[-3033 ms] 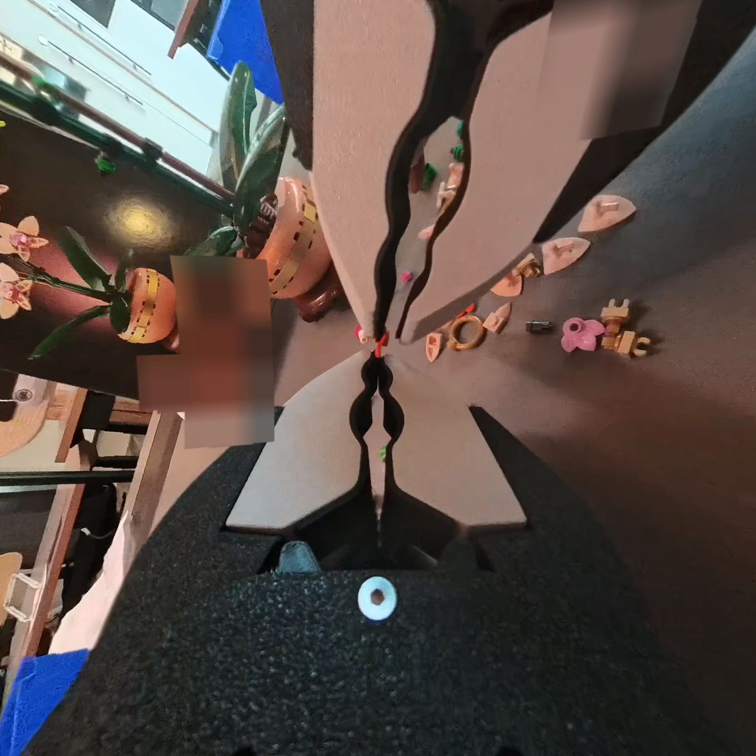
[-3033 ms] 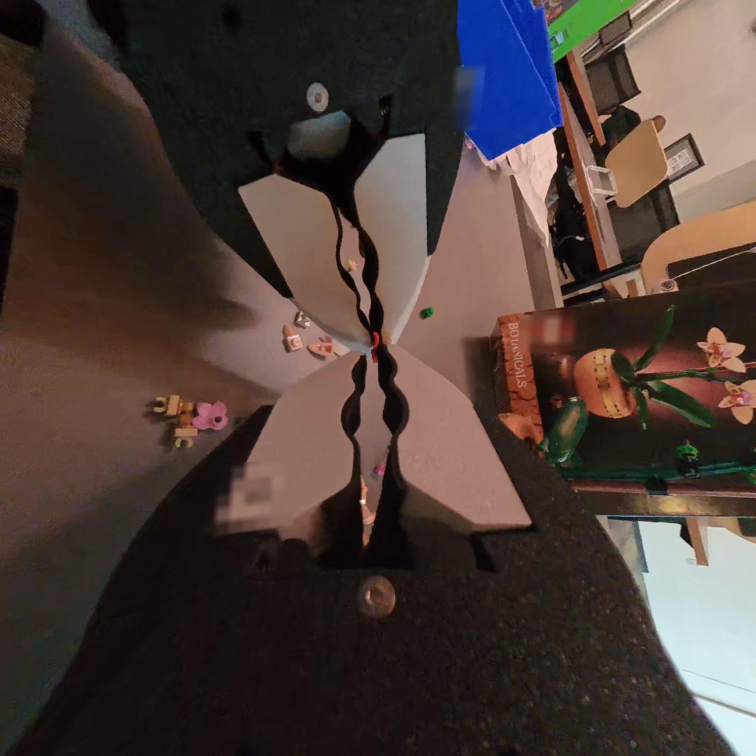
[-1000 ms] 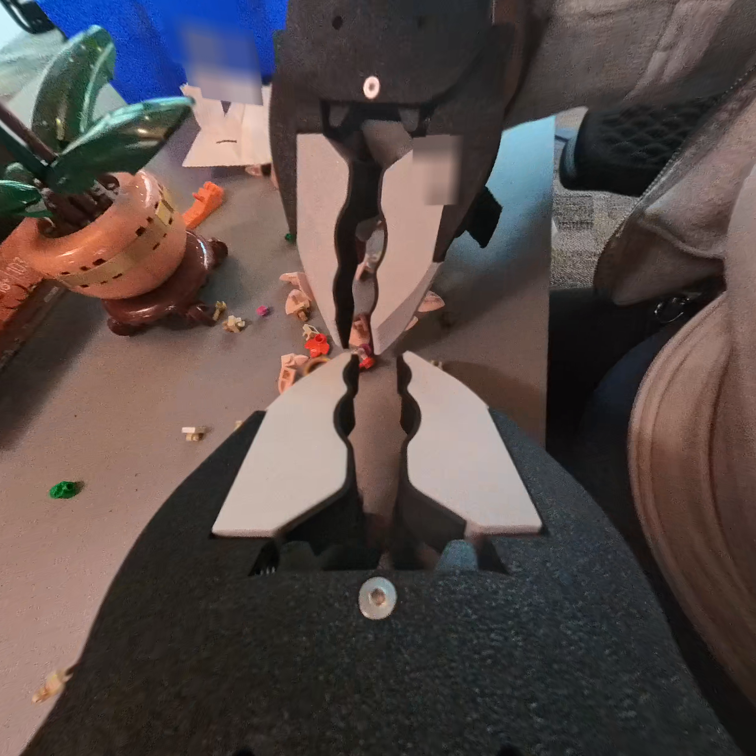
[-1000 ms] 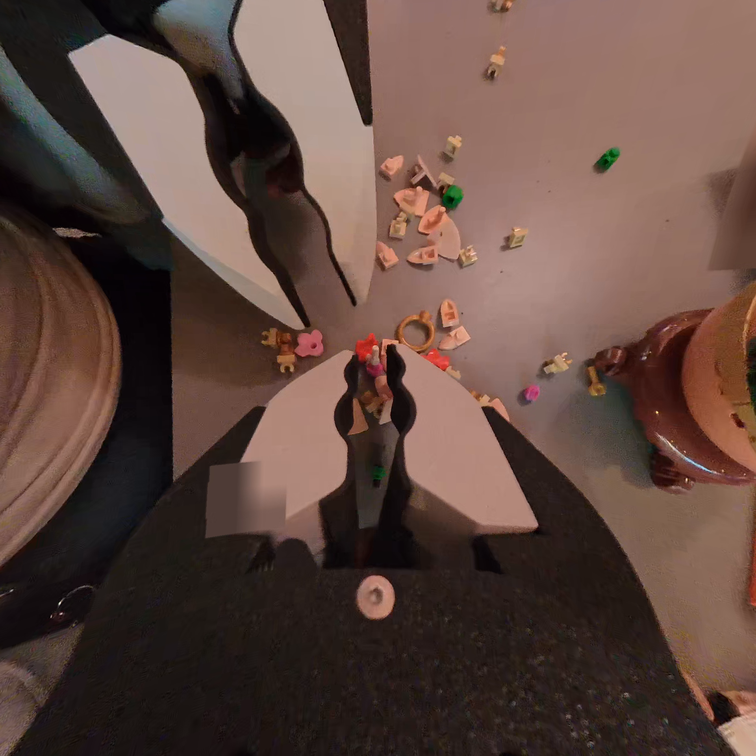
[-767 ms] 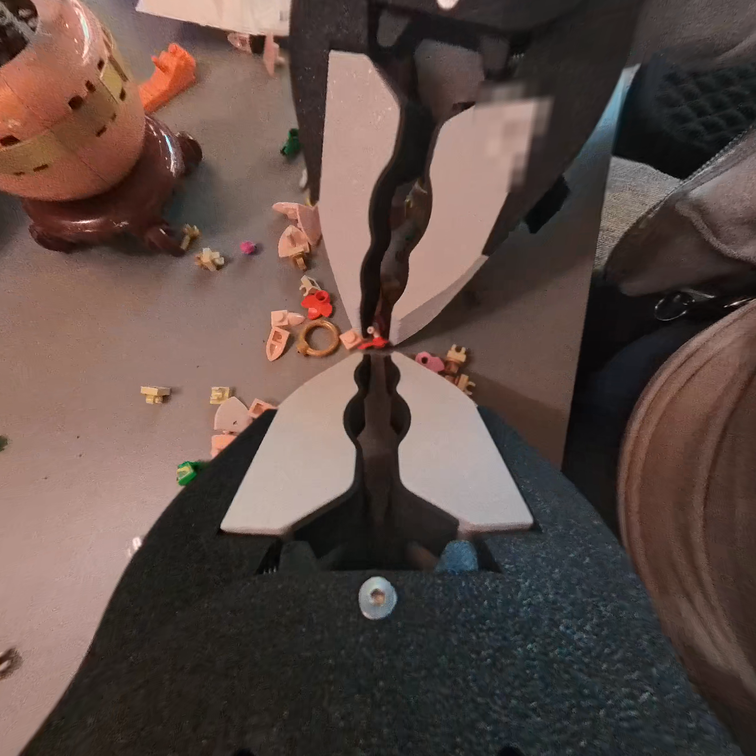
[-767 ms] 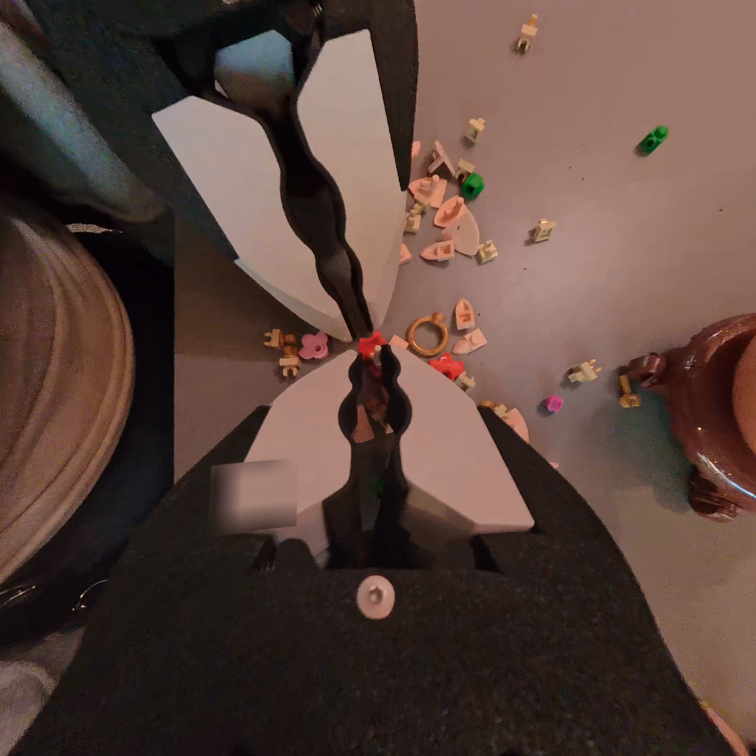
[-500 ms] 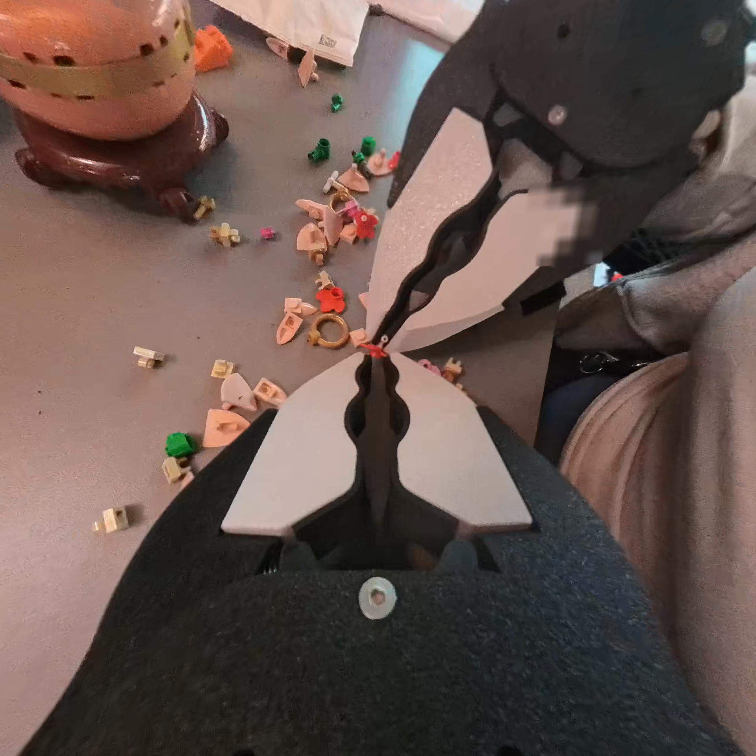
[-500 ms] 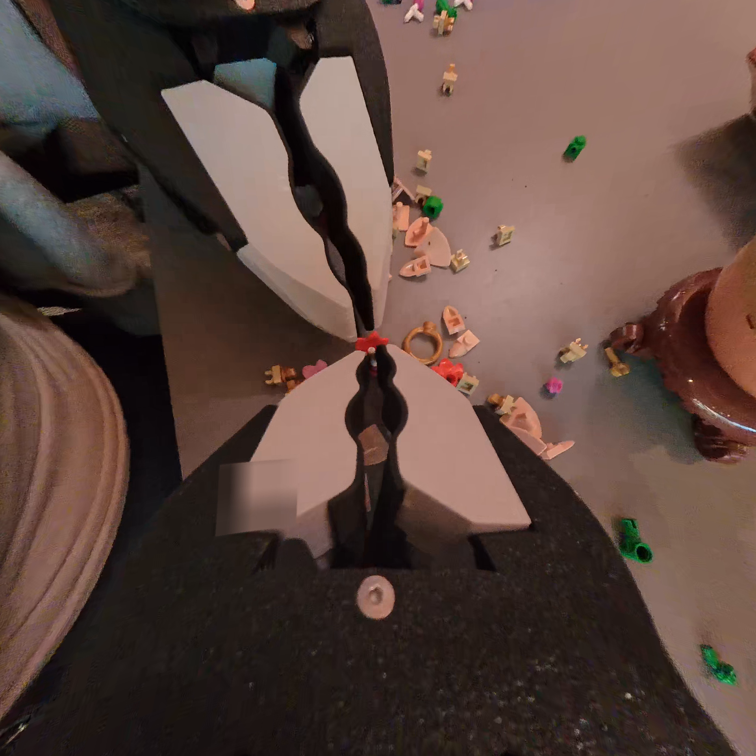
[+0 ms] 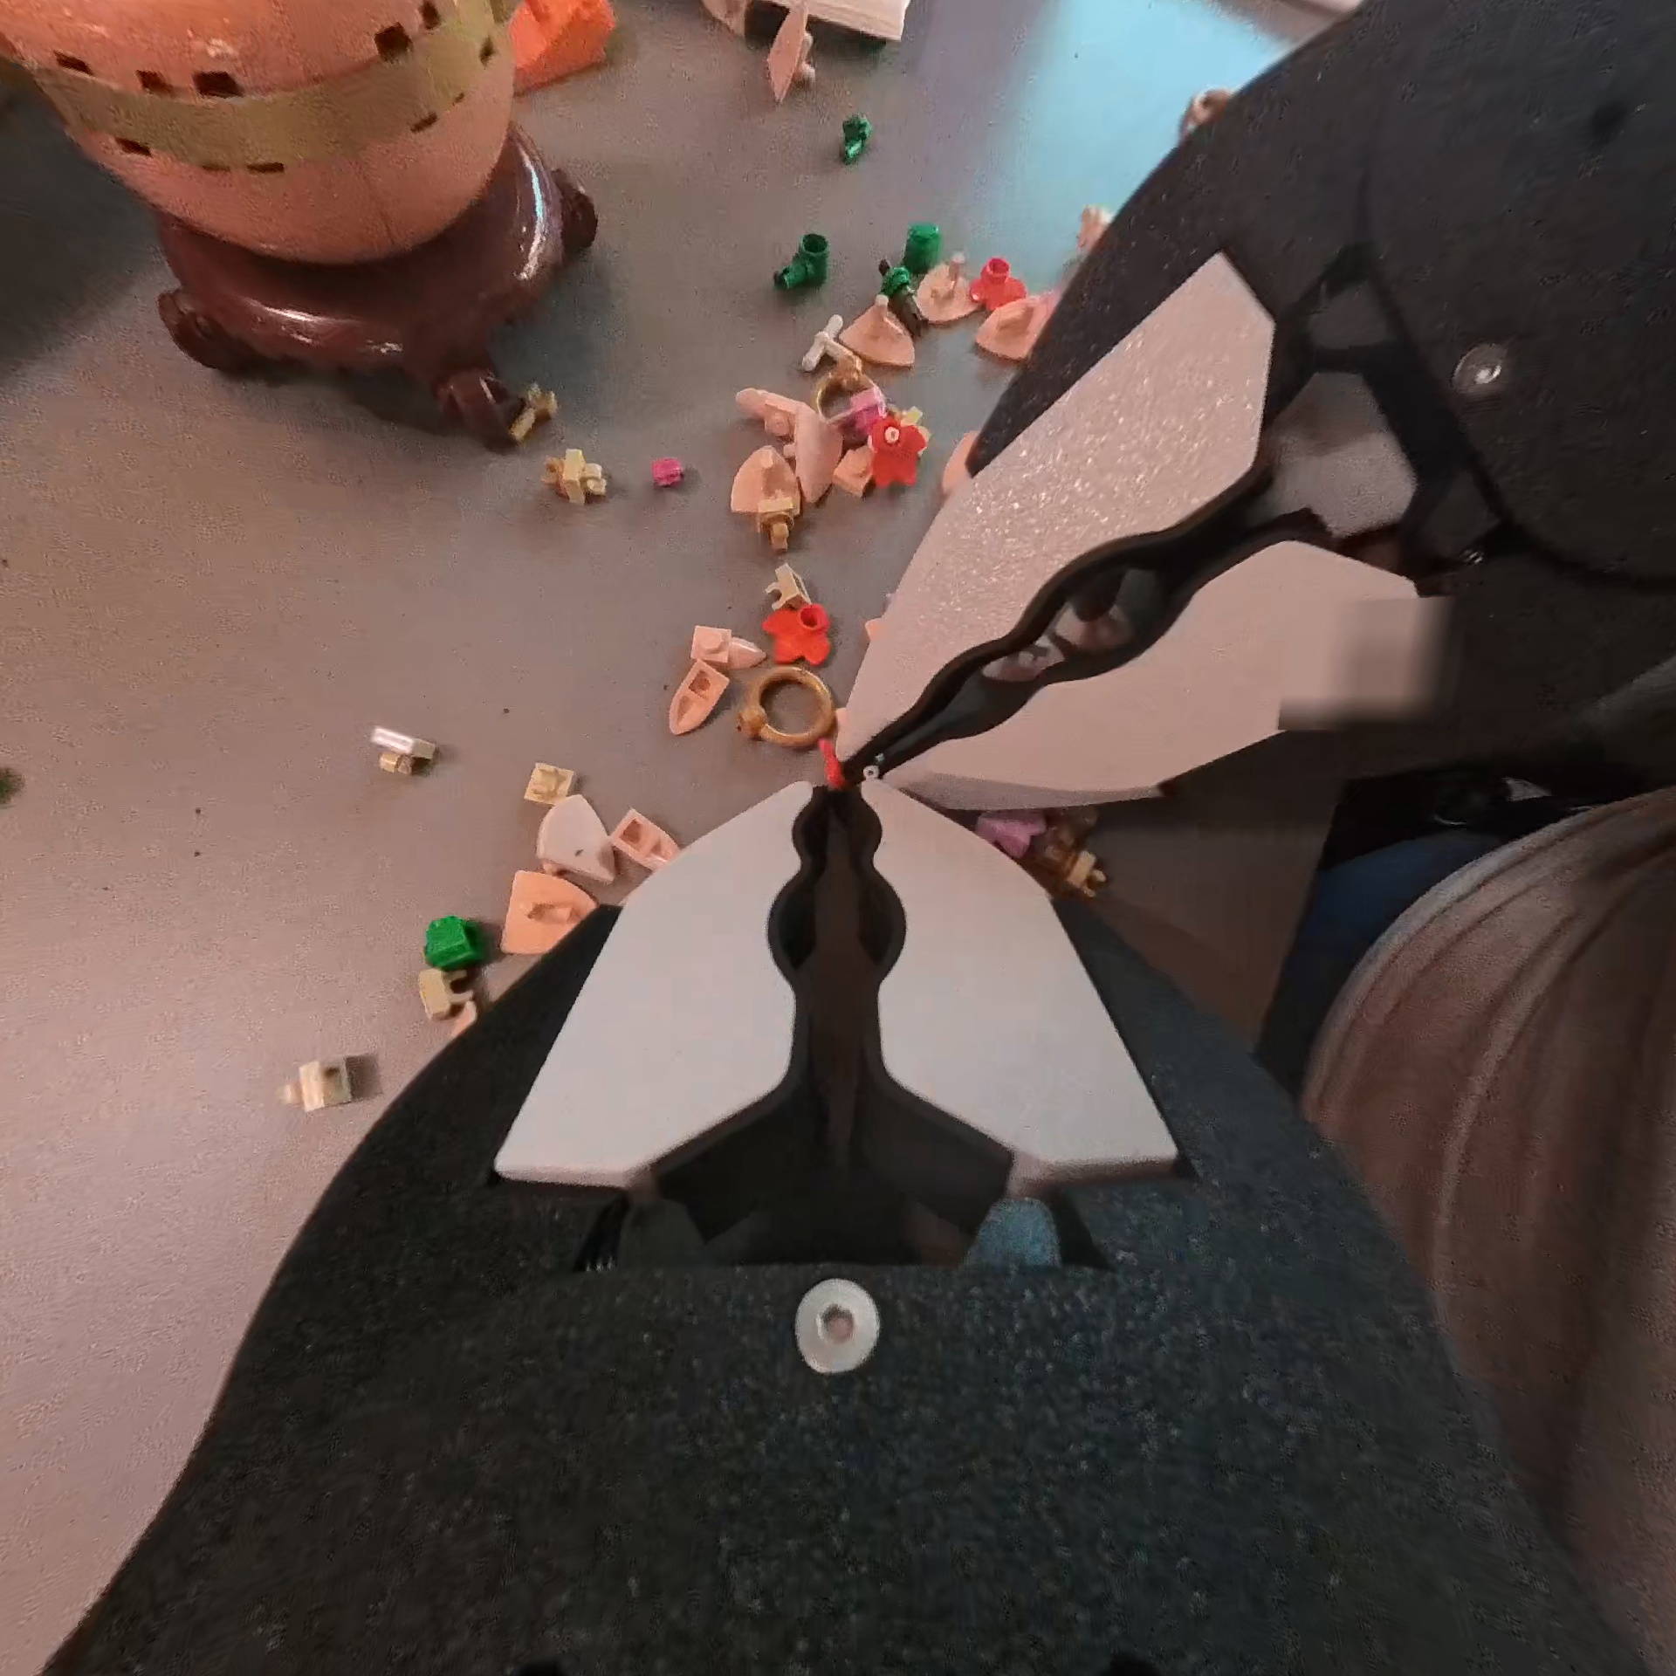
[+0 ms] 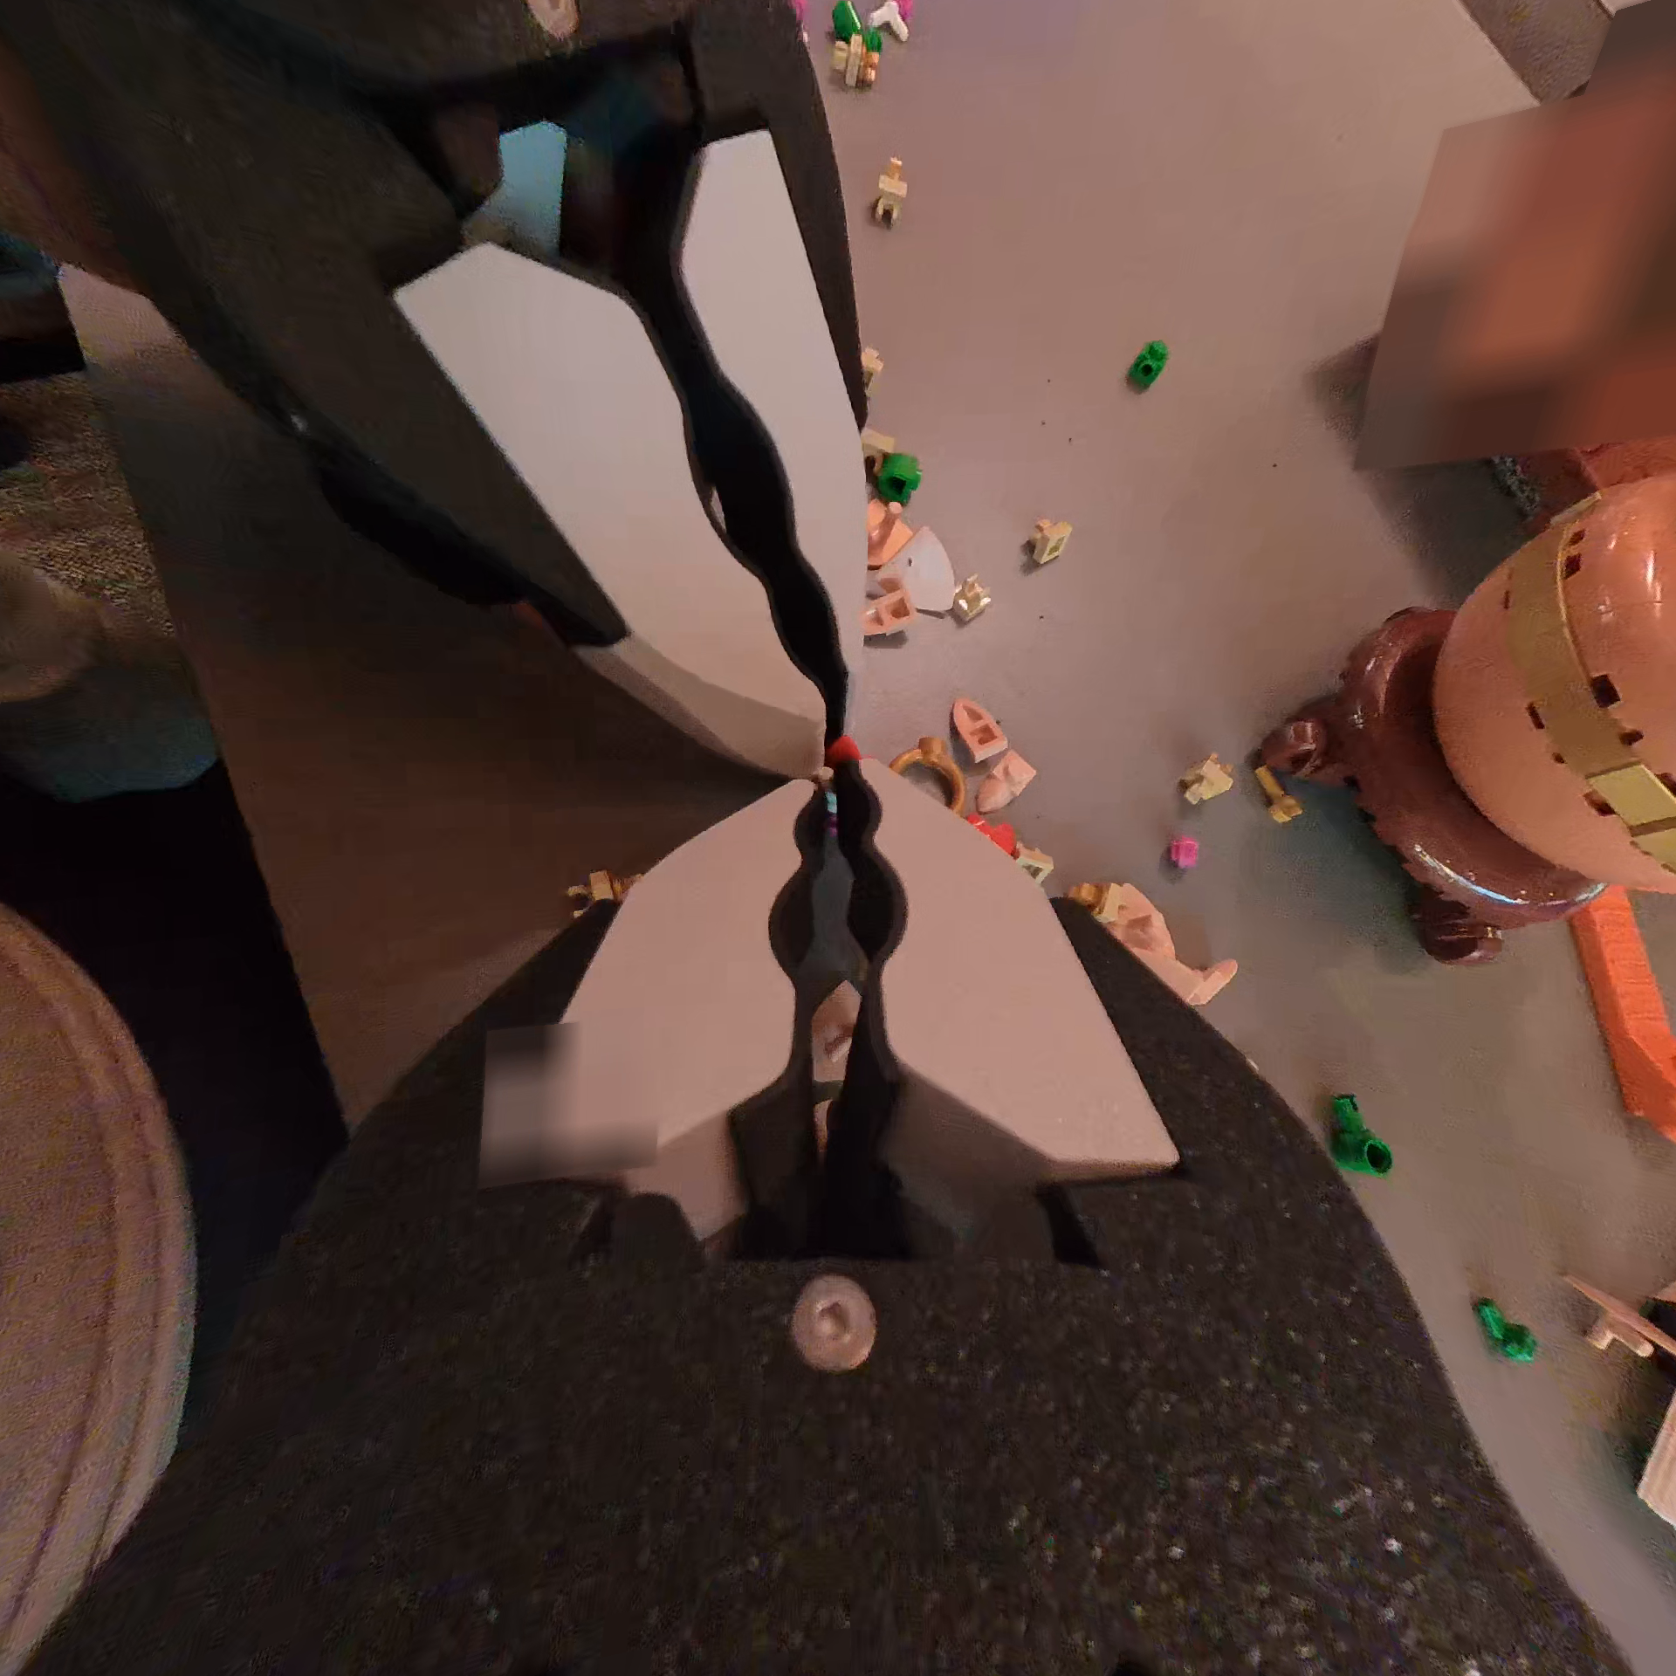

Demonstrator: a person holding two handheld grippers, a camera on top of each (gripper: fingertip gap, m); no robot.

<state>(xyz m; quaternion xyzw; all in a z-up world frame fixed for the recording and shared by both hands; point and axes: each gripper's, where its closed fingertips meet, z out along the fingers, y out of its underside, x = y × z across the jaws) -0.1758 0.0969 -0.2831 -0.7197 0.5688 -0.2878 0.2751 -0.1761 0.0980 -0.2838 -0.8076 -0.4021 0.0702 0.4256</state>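
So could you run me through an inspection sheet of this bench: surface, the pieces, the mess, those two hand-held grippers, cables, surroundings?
Surface: grey table, loose bricks scattered.
Job's things: small red piece pinched where both tips meet.
Clutter: gold ring, red flower, green stud, peach petals, tan bits.
Grippers: left hand-held gripper shut on the red piece; right hand-held gripper shut, tip to tip with it.
Cables: nothing seen.
Surroundings: peach pot on brown stand; orange piece; a person's clothing beside the table.
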